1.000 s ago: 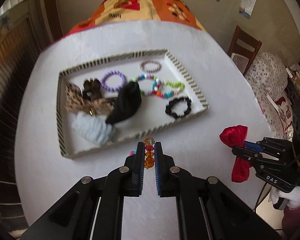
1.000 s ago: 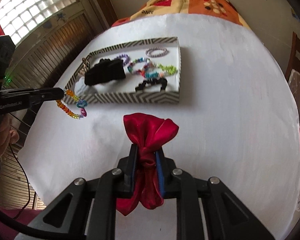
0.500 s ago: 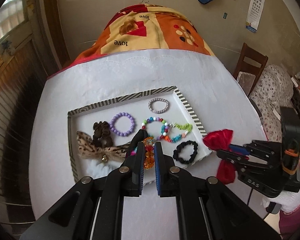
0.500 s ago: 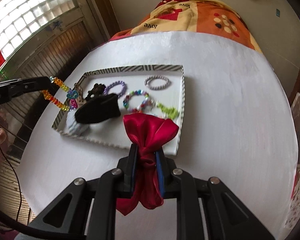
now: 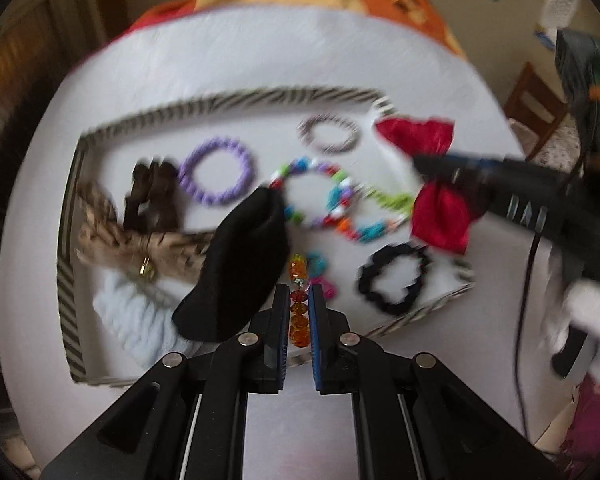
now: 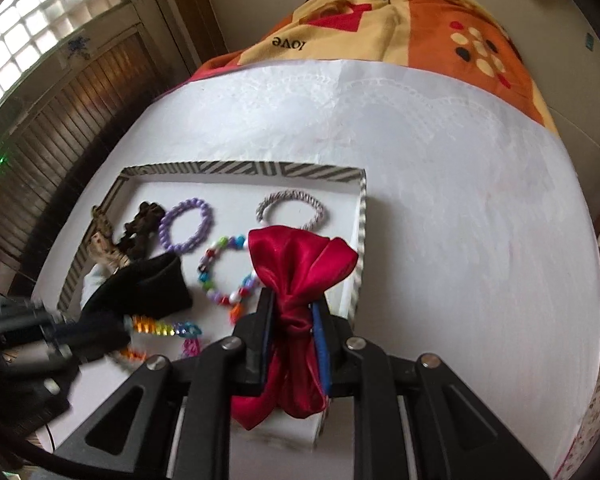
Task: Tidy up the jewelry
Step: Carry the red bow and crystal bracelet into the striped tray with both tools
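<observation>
A striped-rim white tray (image 5: 228,106) (image 6: 240,169) on the white table holds bracelets and hair ties. My left gripper (image 5: 299,300) is shut on an orange and rainbow bead bracelet (image 5: 299,312) (image 6: 160,326), held over the tray's near part. My right gripper (image 6: 294,312) is shut on the knot of a red satin bow (image 6: 300,264) (image 5: 436,216), held over the tray's right side. The right gripper also shows in the left wrist view (image 5: 420,164), and the left gripper in the right wrist view (image 6: 120,328).
In the tray lie a purple bead bracelet (image 5: 218,172), a multicolour bead bracelet (image 5: 316,196), a grey cord bracelet (image 5: 328,132), a black scrunchie (image 5: 394,284), a black cloth (image 5: 240,268), a leopard bow (image 5: 116,236) and a white scrunchie (image 5: 136,320). A patterned blanket (image 6: 380,20) covers the far end.
Both grippers have moved forward and down over the tray with their loads. The red bow now hangs above the tray's right side and the bead bracelet above its near part.
</observation>
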### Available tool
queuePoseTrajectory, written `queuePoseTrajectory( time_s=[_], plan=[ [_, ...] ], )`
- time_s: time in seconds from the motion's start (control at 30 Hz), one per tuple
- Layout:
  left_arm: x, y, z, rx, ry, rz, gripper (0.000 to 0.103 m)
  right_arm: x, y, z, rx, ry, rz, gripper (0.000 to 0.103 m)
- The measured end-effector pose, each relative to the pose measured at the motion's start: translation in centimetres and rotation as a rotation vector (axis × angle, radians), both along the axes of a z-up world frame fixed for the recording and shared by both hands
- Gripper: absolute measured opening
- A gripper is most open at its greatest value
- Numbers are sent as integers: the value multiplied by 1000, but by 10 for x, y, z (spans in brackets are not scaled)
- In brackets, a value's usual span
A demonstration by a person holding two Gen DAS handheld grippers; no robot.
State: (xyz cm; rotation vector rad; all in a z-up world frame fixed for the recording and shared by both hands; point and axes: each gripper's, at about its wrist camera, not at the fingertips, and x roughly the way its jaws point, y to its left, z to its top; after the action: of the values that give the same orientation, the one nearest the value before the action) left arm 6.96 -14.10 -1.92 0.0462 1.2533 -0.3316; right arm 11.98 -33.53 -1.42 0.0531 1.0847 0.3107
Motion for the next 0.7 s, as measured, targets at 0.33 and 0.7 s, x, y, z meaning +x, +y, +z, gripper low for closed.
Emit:
queuePoseTrajectory(
  time_s=[0.33, 0.7],
  plan=[
    [-3, 11, -10, 31, -3, 35, 2, 46, 15, -38, -41, 38, 33, 18],
    [1, 12, -19, 48, 7, 50, 2, 51, 22, -54, -94, 38, 35, 21]
  ],
)
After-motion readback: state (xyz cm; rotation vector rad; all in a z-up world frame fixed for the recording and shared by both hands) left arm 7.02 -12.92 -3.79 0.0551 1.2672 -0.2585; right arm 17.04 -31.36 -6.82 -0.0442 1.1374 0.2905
